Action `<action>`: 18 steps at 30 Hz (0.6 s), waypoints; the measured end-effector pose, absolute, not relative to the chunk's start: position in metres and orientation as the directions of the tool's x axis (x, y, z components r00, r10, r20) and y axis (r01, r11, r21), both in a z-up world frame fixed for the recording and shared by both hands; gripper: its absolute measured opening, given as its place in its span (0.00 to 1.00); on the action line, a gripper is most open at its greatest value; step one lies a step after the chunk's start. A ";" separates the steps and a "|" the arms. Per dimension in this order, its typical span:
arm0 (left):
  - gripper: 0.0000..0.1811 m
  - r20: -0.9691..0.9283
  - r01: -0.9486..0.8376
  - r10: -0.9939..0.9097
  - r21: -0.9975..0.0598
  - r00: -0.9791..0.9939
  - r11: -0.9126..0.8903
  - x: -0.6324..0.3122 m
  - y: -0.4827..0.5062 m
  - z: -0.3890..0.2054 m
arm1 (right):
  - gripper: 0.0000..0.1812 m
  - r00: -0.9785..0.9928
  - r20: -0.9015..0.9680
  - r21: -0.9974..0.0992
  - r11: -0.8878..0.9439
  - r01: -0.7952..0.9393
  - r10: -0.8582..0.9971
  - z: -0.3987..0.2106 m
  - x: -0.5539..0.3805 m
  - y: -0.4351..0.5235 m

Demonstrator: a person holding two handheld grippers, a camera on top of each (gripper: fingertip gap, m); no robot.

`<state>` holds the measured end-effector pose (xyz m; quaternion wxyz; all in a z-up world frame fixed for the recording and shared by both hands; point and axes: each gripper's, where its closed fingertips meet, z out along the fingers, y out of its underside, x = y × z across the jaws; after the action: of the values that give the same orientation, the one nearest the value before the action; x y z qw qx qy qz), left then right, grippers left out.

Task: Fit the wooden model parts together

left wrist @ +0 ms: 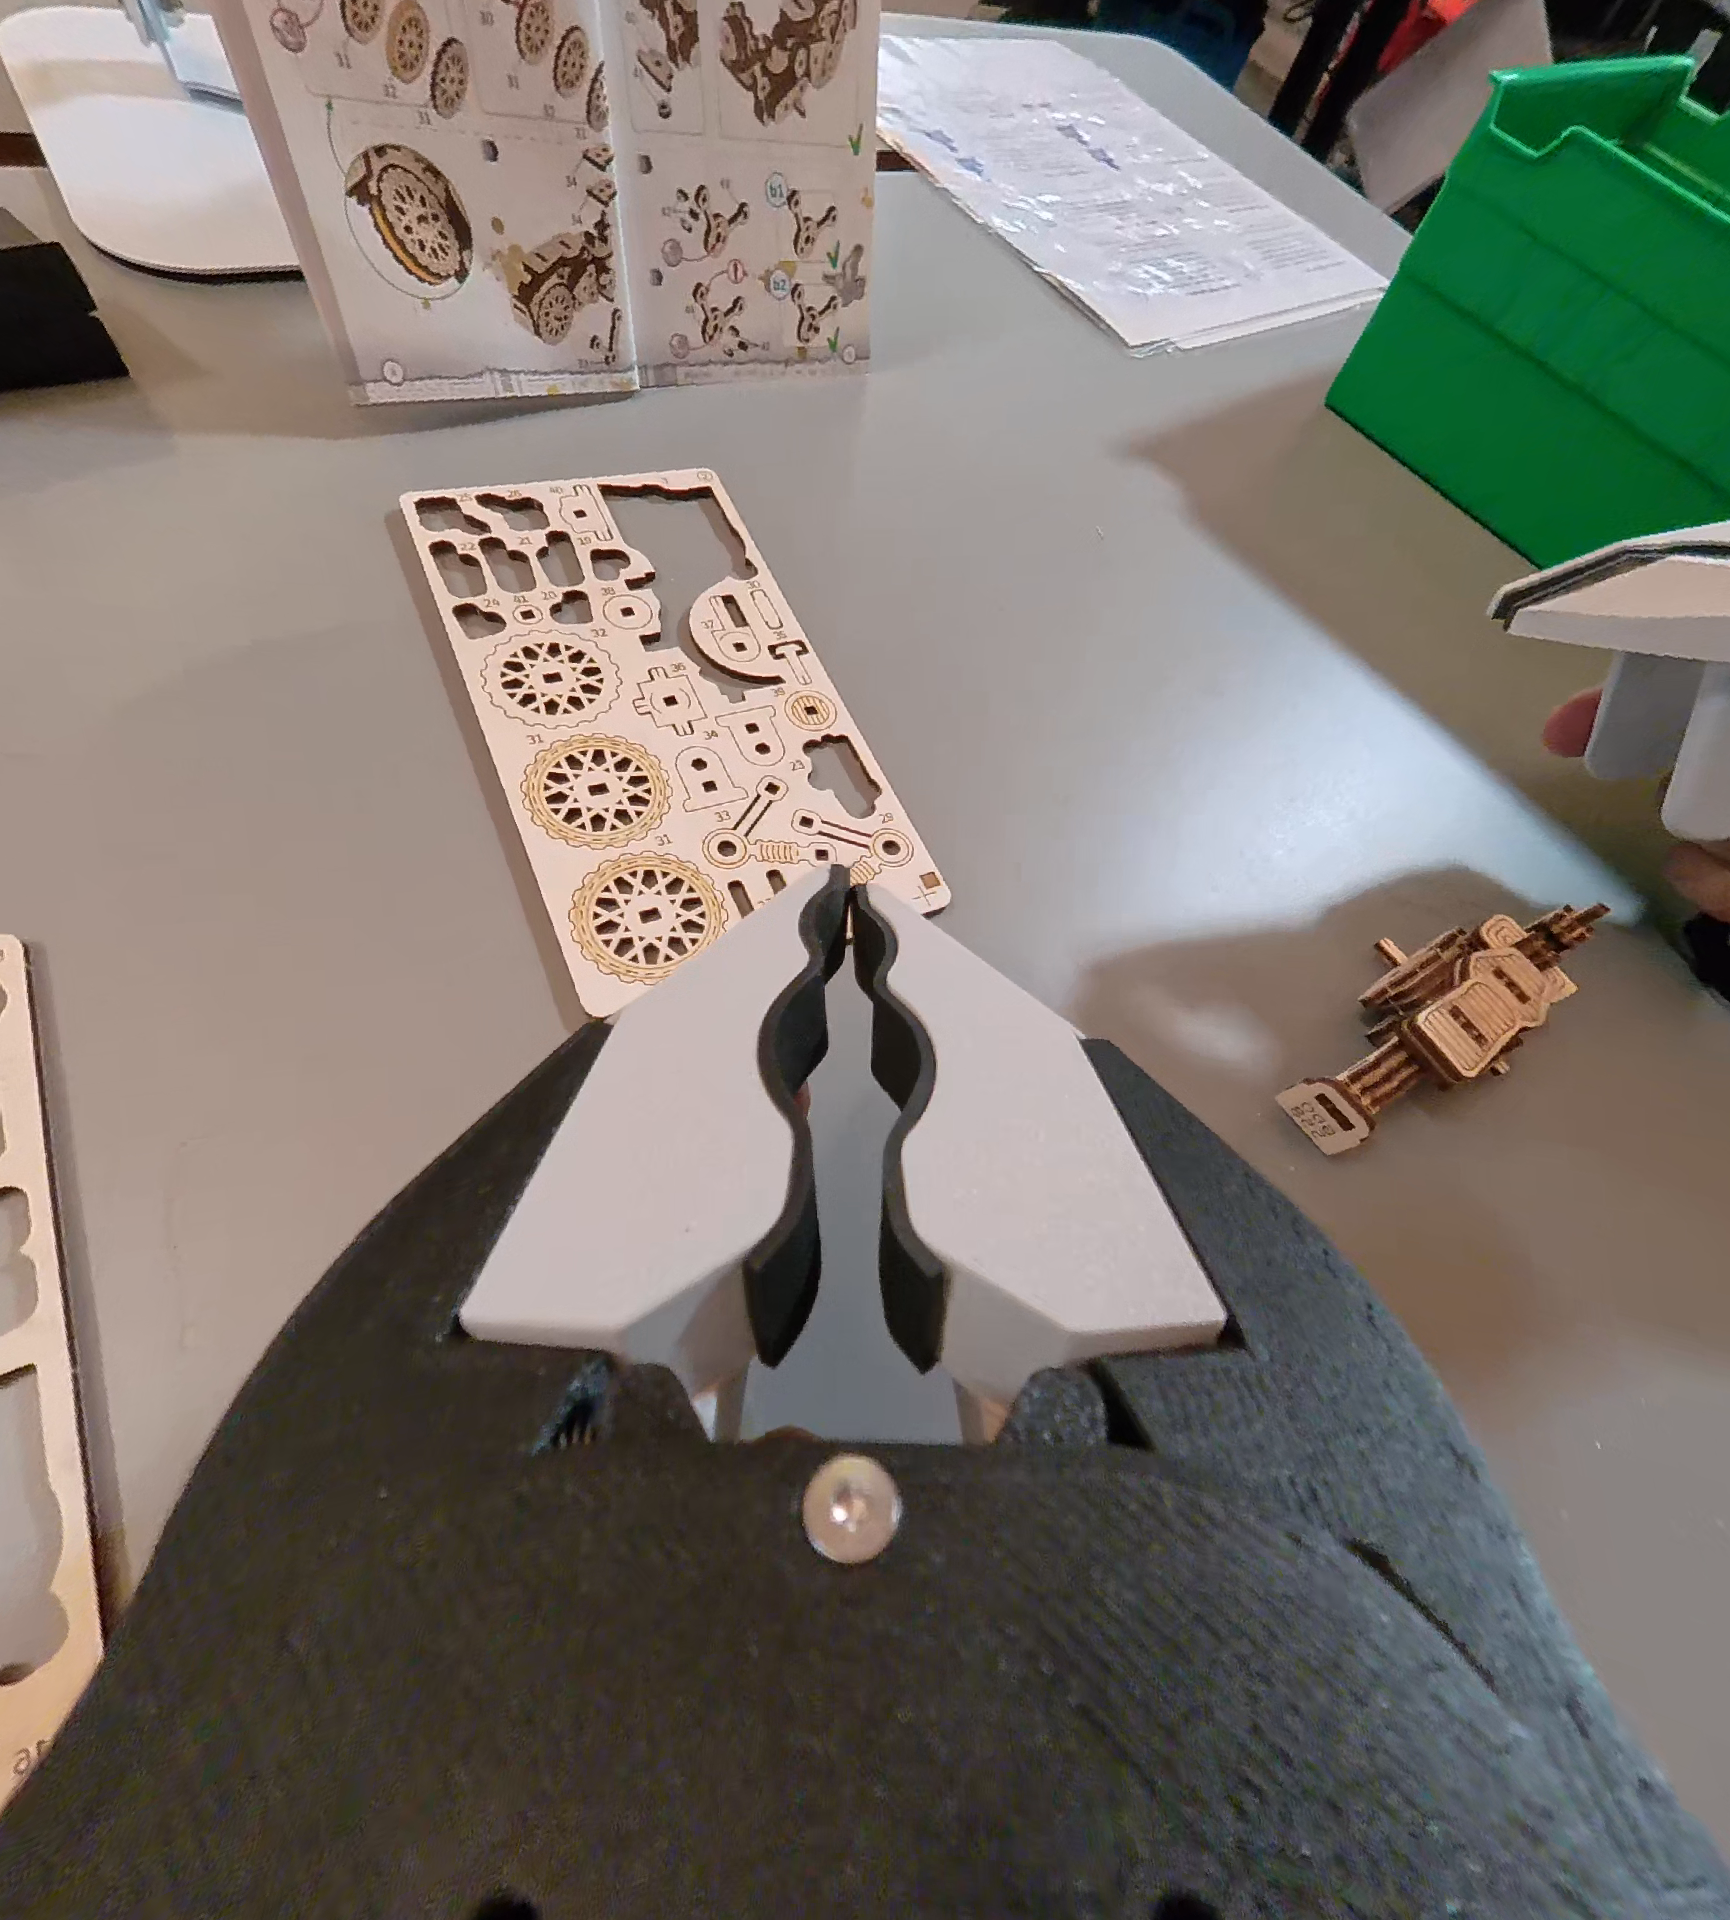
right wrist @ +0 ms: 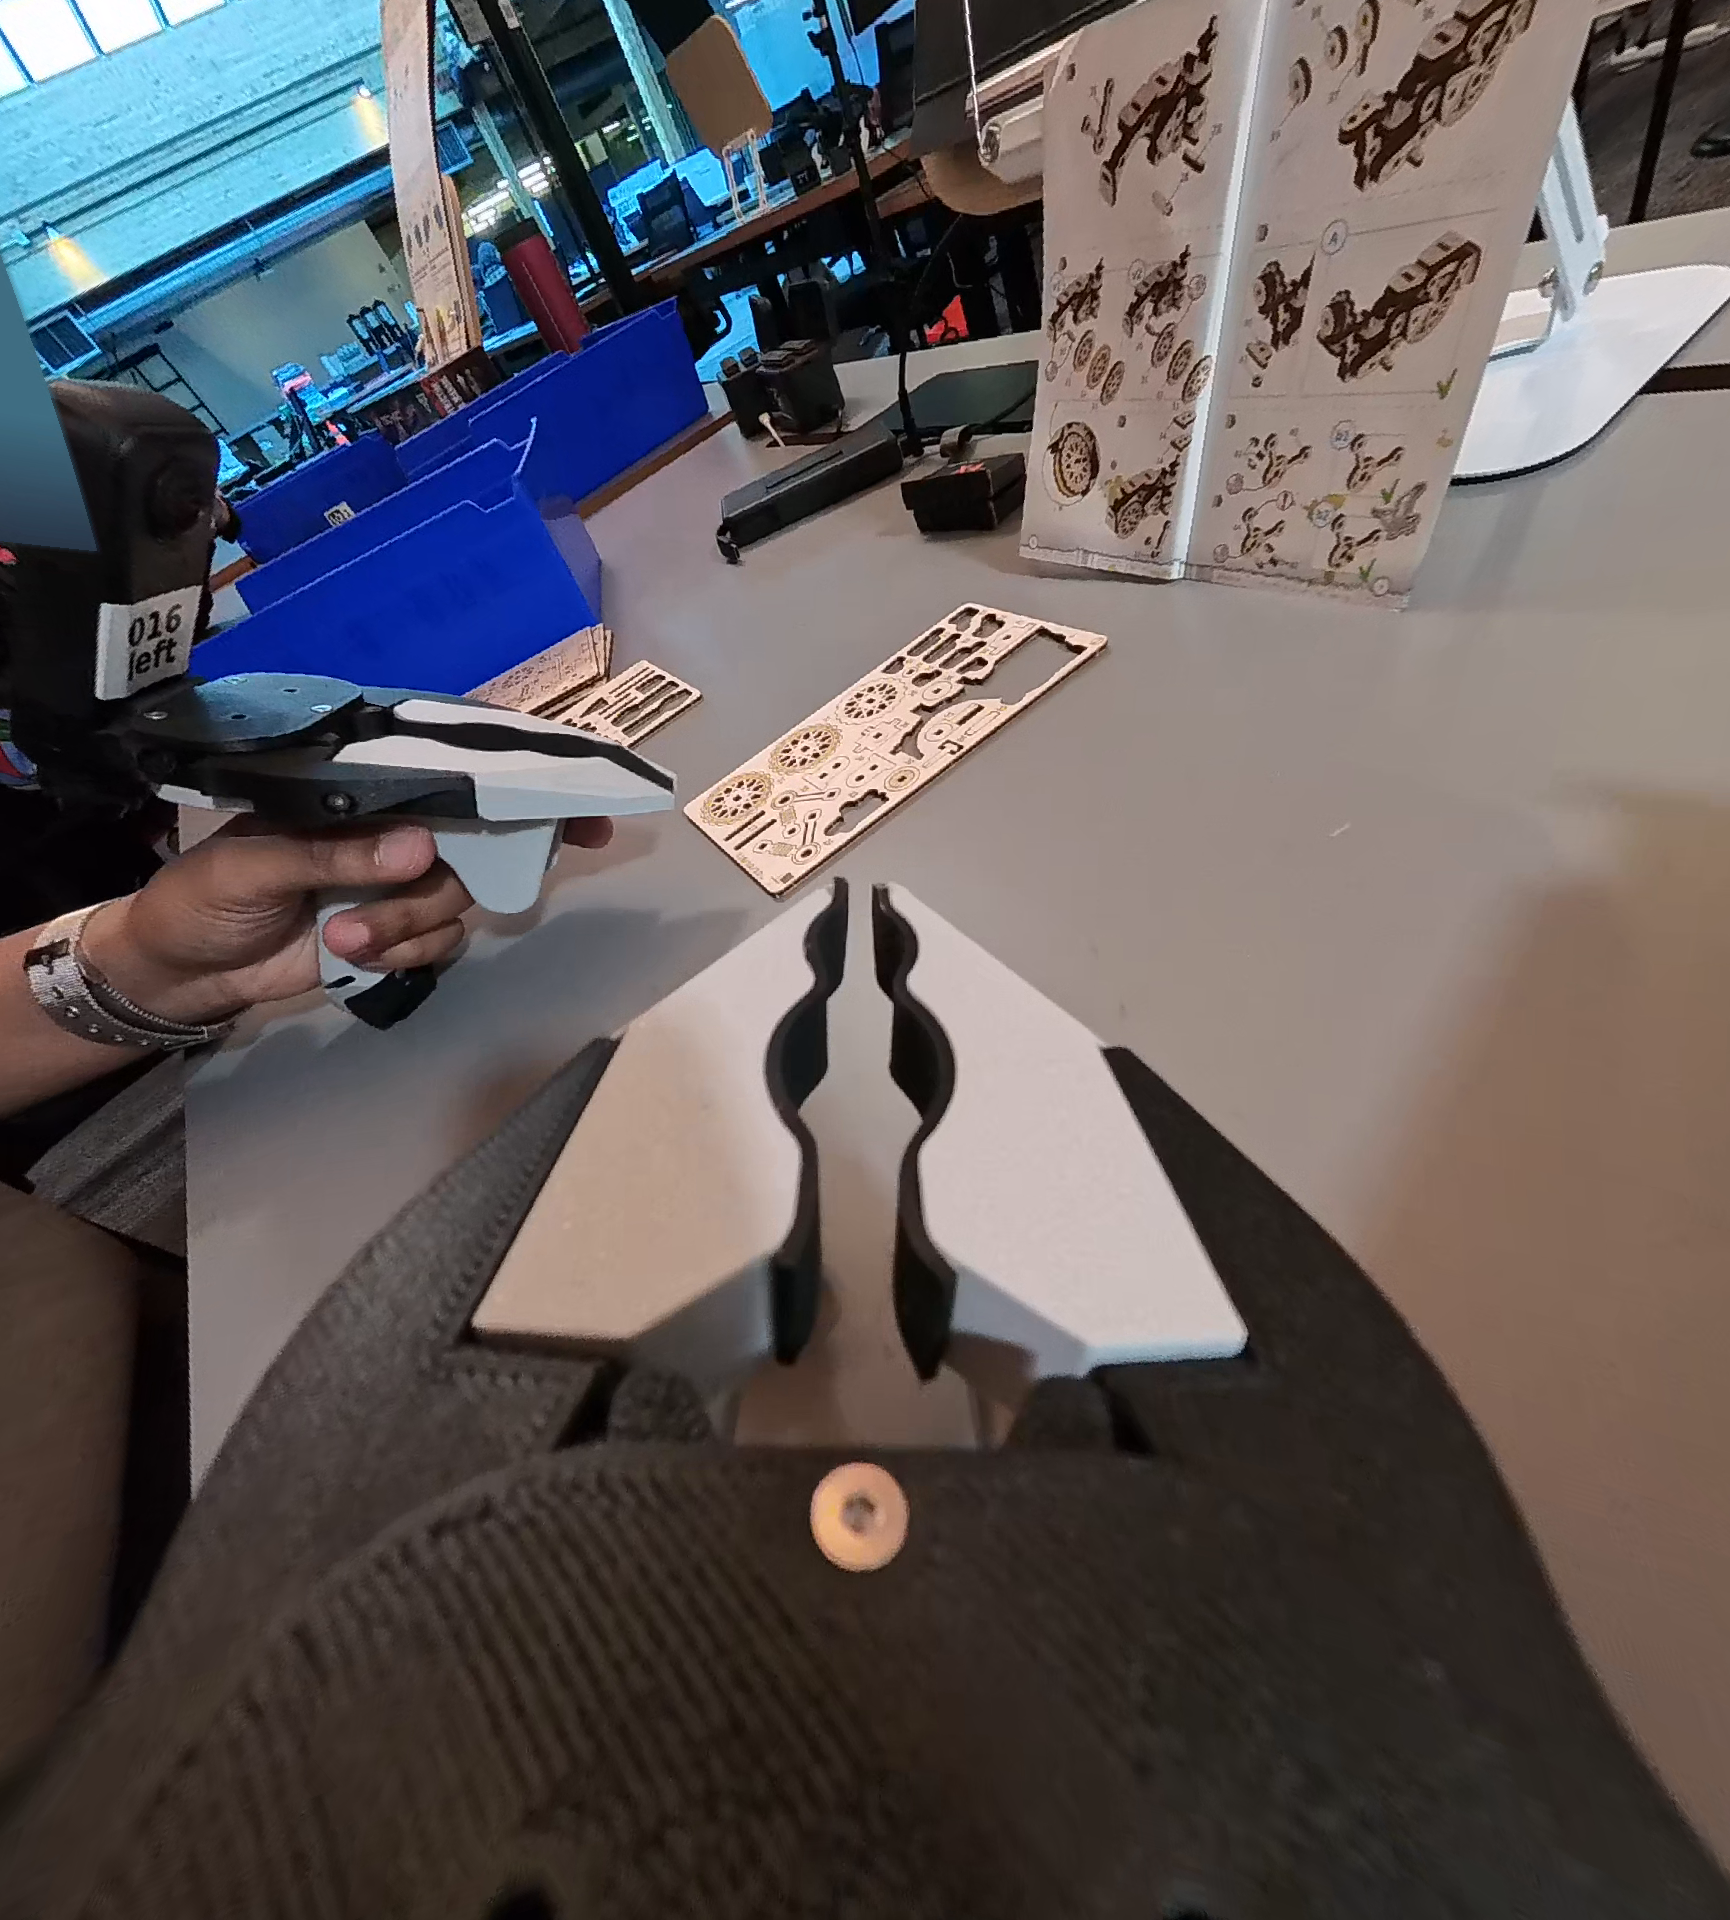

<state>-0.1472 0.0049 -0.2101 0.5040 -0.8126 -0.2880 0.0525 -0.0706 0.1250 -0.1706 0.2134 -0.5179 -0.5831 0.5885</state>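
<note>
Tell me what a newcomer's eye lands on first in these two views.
The pale wooden parts sheet, laser-cut with spoked wheels, lies flat mid-table just beyond the left gripper, whose tips are nearly closed on nothing. Behind it stands the open instruction booklet. At right sit a bright green bin and, nearer, the small half-built wooden model, with the right gripper hovering empty.
</note>
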 end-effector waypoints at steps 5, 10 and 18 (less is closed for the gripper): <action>0.00 0.225 0.444 0.545 -0.841 0.808 -0.310 -0.152 0.002 -0.212 | 0.01 -0.371 -0.366 -0.905 -0.233 0.357 0.853 -0.171 -0.071 0.125; 0.00 0.250 0.485 0.591 -0.829 0.767 -0.278 -0.160 -0.004 -0.214 | 0.01 -0.371 -0.370 -0.903 -0.236 0.359 0.852 -0.171 -0.071 0.125; 0.07 0.283 0.535 0.669 -0.820 0.687 -0.202 -0.178 -0.017 -0.214 | 0.01 -0.372 -0.376 -0.900 -0.239 0.364 0.849 -0.172 -0.071 0.125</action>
<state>-0.1780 -0.0168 -0.2144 0.4969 -0.7723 -0.3900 0.0673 -0.0705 0.1248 -0.1720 0.2053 -0.5214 -0.5816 0.5897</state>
